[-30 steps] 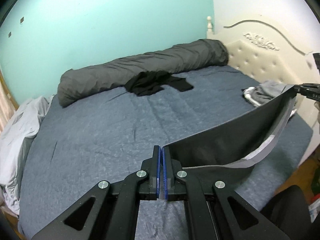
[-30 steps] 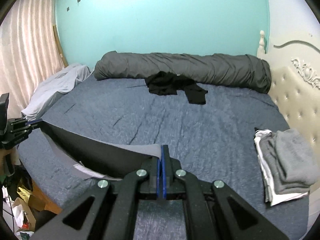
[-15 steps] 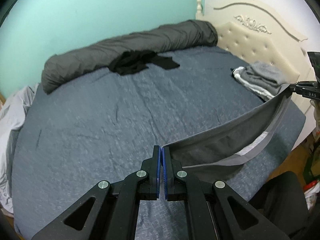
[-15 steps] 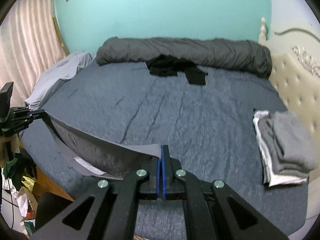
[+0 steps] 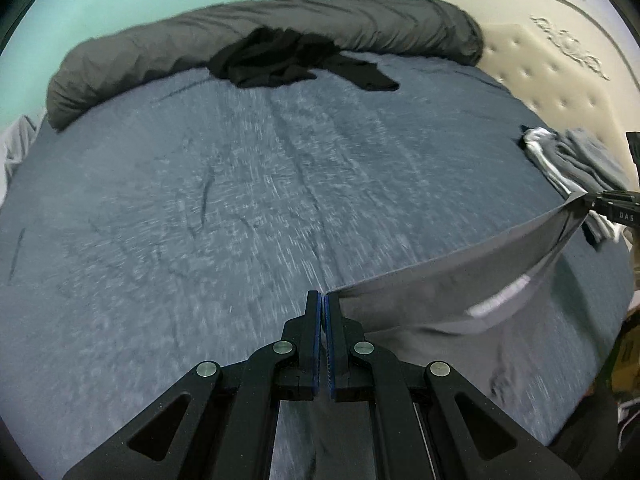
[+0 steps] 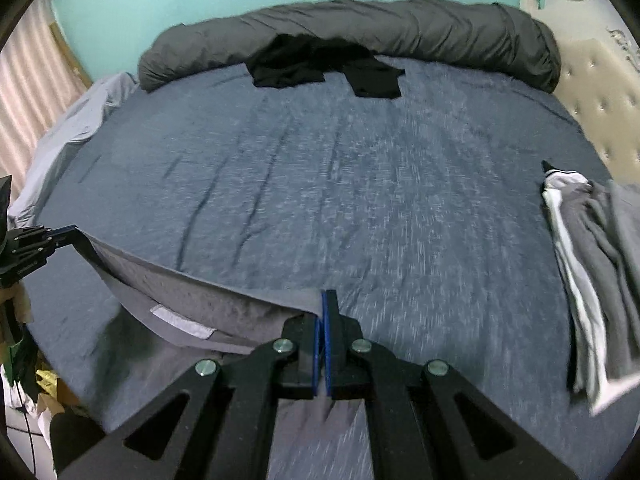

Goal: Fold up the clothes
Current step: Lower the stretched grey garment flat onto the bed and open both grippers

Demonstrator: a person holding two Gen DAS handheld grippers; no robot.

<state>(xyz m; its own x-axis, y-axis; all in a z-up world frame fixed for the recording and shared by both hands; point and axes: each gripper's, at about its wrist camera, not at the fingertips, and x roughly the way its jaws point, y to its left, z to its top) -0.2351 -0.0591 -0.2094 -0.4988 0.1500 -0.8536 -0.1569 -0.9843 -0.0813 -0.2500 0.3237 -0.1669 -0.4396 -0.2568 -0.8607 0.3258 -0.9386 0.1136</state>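
a person is lowering a grey garment (image 5: 460, 280) toward the blue bedsheet (image 5: 240, 208), the left gripper (image 5: 323, 300) and right gripper (image 6: 323, 300) each clamped tight on one top corner, cloth stretched between them. a second ago it was hanging higher; now its lower edge is reaching the sheet at six o'clock. a folded pile (image 6: 592, 264) is waiting at three o'clock, black clothes (image 6: 320, 64) at twelve.

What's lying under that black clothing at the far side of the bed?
The black clothing lies partly on the blue sheet and partly against the grey rolled duvet. Whatever else it covers is hidden.
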